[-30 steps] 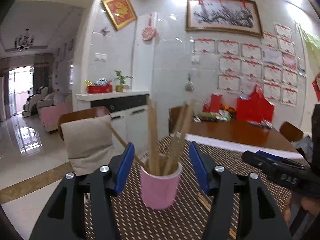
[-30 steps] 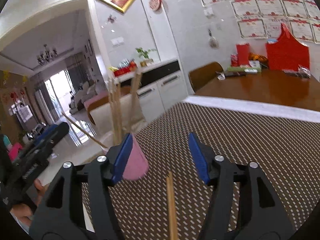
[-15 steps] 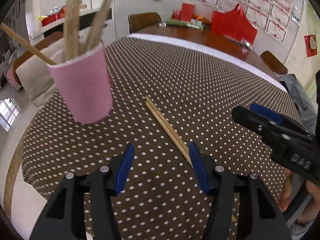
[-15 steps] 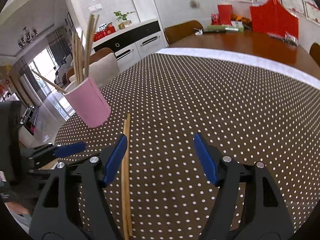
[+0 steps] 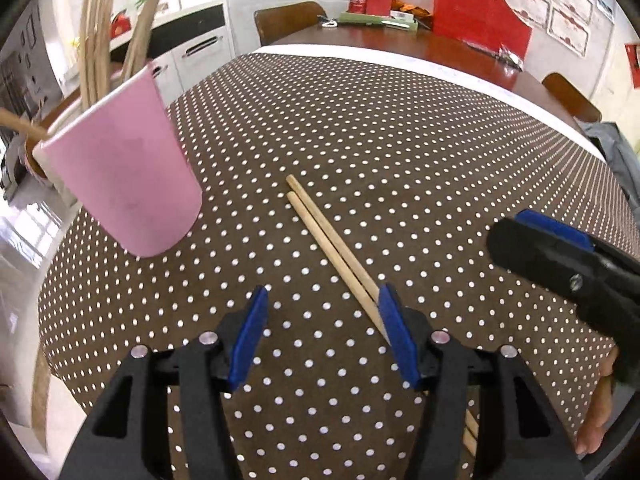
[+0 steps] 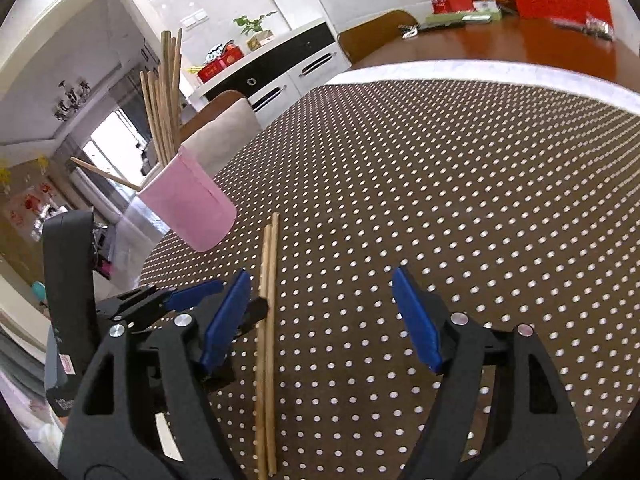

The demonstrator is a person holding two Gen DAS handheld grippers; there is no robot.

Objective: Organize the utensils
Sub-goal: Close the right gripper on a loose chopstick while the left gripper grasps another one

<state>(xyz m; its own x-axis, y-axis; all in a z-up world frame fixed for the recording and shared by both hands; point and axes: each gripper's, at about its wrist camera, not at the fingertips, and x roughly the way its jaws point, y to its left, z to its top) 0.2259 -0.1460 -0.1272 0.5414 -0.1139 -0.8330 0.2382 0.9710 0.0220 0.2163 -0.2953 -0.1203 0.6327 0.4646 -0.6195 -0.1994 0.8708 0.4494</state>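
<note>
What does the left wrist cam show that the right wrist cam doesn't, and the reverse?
Left wrist only: the right gripper's finger seen from the side, a hand at the lower right edge, and a grey garment at the table's far right.

Right wrist only: the left gripper coming in from the left, a cushioned chair, and the doorway to the next room.

Both: the pink cup holding chopsticks, the loose chopstick pair on the dotted tablecloth, and the red bag. Neither gripper holds anything; the right jaws are opening.

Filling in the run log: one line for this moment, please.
left gripper: open, empty | right gripper: opening, empty | chopstick pair: flat on tablecloth | pink cup: upright, holding chopsticks
</note>
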